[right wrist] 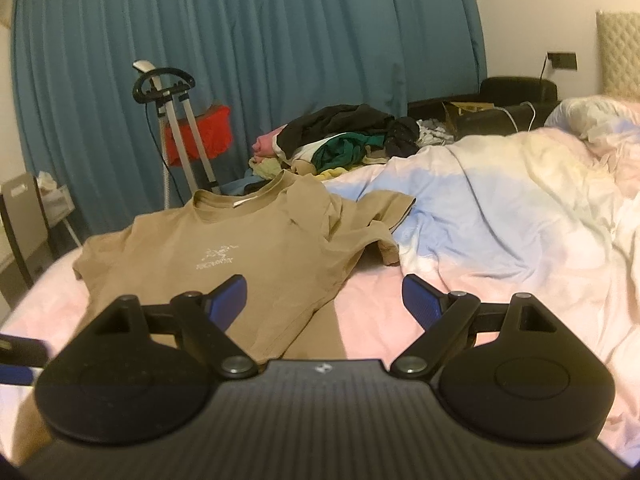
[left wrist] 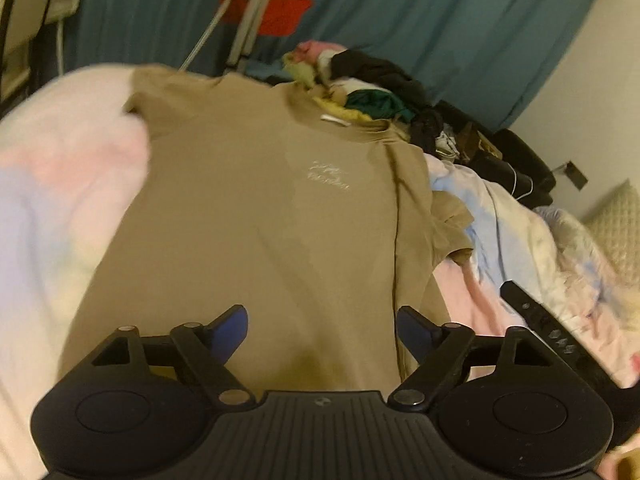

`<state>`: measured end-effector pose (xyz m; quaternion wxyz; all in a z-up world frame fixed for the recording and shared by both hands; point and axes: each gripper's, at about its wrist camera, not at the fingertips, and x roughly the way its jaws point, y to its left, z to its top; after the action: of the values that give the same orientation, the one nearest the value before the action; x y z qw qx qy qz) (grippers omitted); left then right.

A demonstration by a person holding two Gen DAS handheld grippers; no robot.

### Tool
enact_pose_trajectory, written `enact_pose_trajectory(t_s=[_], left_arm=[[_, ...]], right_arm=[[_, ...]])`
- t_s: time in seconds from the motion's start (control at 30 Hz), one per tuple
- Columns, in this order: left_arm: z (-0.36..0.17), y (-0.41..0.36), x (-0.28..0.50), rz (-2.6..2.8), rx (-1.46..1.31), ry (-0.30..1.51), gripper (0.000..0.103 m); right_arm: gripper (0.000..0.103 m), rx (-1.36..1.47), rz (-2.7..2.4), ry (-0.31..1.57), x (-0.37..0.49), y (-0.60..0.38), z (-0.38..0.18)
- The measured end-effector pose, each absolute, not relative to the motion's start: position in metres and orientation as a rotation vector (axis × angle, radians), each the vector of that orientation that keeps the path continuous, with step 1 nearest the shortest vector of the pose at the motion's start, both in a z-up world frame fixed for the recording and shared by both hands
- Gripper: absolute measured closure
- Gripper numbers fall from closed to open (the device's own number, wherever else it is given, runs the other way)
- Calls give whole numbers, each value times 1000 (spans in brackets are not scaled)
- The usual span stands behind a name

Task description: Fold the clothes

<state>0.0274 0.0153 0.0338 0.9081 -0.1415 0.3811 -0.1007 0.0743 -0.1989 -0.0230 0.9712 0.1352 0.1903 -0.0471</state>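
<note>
The tan short-sleeved cotton T-shirt (right wrist: 224,248) lies front-up, its pale chest logo (right wrist: 216,260) showing, on the pastel pink, blue and cream duvet of the bed (right wrist: 460,216), filling the centre-left of the right wrist view with its collar toward the top of the frame. It seems laid out flat to give clean fold lines. One sleeve (right wrist: 384,212) is rumpled and partly doubled at centre right; the other reaches the left edge of the bed.

The left gripper (left wrist: 322,330) hangs over the shirt's lower body, its jaws wide apart with nothing between them. The right gripper (right wrist: 324,298) sits at the hem's right corner, jaws likewise spread and empty, one blue pad over cloth, the other over bare duvet.

To the right the duvet offers wide open room for swinging a fold across. Behind the collar, a heap of dark, green and yellow unfolded clothes (right wrist: 344,136) crowds the top edge, before a teal curtain (right wrist: 240,40).
</note>
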Motion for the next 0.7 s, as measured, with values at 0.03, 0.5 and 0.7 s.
enact_pose_trajectory(t_s=[0.03,0.5,0.7], left_arm=[[29,1,31,-211,-275,769,18],[-40,-10,51,-75,-268,727,2],[-52,-11,67,-94,-278,695,2]], right_arm=[[17,293,-89,384,75,-201,-24],[15,924,75,392,146,-261,-90],[16,1096,32,419,206,-279,-128]])
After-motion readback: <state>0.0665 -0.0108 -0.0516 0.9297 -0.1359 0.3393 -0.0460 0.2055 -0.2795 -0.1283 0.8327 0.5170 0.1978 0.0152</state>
